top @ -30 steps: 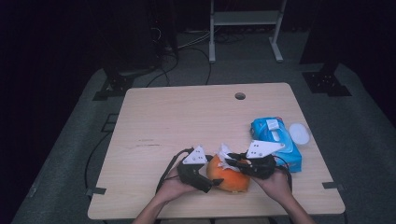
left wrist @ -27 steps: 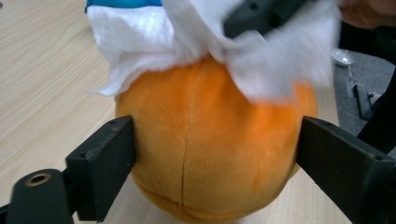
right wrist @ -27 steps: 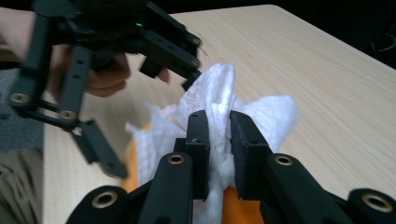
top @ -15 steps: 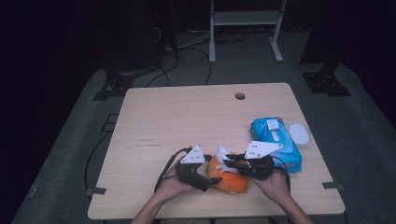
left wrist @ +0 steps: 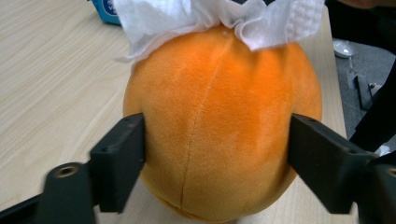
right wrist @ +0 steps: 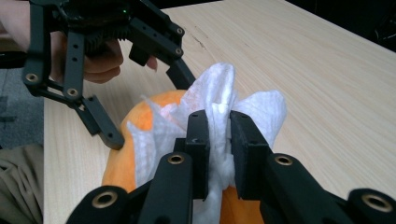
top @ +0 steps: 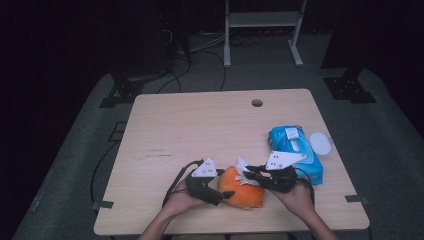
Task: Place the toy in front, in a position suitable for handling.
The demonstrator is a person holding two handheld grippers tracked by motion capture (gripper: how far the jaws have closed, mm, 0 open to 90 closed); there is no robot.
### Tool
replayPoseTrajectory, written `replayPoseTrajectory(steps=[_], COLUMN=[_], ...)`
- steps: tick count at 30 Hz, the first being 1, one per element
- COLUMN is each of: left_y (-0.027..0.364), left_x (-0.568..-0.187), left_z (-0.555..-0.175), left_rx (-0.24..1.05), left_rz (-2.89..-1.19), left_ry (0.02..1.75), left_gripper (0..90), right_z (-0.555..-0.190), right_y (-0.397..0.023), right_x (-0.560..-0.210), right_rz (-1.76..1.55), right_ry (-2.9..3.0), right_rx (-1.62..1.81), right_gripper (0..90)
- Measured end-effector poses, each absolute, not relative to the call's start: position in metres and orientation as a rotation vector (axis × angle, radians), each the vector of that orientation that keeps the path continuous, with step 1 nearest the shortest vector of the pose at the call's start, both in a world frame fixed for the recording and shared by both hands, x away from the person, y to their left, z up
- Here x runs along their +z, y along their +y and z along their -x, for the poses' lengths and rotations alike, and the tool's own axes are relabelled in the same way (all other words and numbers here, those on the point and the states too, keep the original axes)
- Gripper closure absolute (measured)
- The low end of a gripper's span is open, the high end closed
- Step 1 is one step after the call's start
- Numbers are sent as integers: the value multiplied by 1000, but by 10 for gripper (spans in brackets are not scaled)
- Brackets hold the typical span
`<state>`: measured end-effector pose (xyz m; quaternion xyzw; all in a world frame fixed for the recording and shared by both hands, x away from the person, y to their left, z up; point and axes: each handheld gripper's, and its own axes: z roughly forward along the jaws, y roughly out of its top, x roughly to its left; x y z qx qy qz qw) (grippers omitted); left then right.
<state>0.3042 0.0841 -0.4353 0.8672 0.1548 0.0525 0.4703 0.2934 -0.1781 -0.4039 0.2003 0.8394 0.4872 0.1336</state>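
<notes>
An orange plush ball (top: 243,189) lies near the table's front edge, with a white wipe (top: 242,166) draped over its top. My left gripper (top: 227,192) comes at it from the left. Its jaws have just been closing, and in the left gripper view the pads (left wrist: 123,158) press on both sides of the ball (left wrist: 219,121). My right gripper (top: 250,175) reaches in from the right. In the right gripper view it (right wrist: 218,140) is shut on a bunched fold of the wipe (right wrist: 261,107) on top of the ball (right wrist: 140,121).
A blue pack of wipes (top: 295,150) lies just right of my right hand, with a white round lid (top: 320,142) beside it near the table's right edge. A cable hole (top: 257,103) is at the back of the wooden table (top: 200,125).
</notes>
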Motion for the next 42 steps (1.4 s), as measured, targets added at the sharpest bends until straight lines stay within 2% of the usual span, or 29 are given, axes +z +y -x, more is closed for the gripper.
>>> replayPoseTrajectory(steps=[3, 5, 11, 18, 19, 20, 21, 24, 27, 29, 35, 37, 40, 42], left_y=[80, 77, 84, 88, 87, 84, 82, 77, 80, 85, 93, 92, 84, 78], left_x=[-430, -429, -433, -434, -433, -430, -428, -427, -430, -431, -434, -433, -428, -427], left_z=[-304, -303, -303, -304, -303, -304, -304, -303, -303, -304, -307, -307, -305, -302], left_rx=[144, 142, 155, 141, 146, 152, 148, 143, 162, 148, 132, 135, 132, 150], left_rz=[-2101, -2085, -2109, -2114, -2110, -2097, -2077, -2072, -2093, -2090, -2084, -2086, -2056, -2071], left_ry=[381, 374, 371, 380, 377, 365, 367, 356, 355, 383, 411, 409, 367, 334], left_gripper=[92, 92, 222, 232, 217, 147, 114, 102, 212, 244, 268, 247, 138, 152], right_z=[-292, -290, -288, -292, -292, -291, -290, -289, -286, -288, -292, -291, -287, -286], right_y=[-175, -168, -160, -173, -174, -171, -170, -165, -156, -160, -176, -177, -169, -162], right_x=[-405, -404, -405, -408, -408, -407, -407, -406, -405, -406, -407, -407, -405, -405], right_rz=[-571, -549, -508, -557, -561, -559, -555, -540, -481, -505, -572, -577, -535, -503], right_ry=[2432, 2445, 2461, 2451, 2451, 2448, 2444, 2452, 2460, 2463, 2437, 2435, 2443, 2459], right_rx=[1408, 1434, 1415, 1385, 1391, 1388, 1390, 1433, 1415, 1417, 1382, 1392, 1421, 1433], right_gripper=[775, 775, 774, 774, 774, 774, 774, 773, 773, 773, 773, 773, 772, 772])
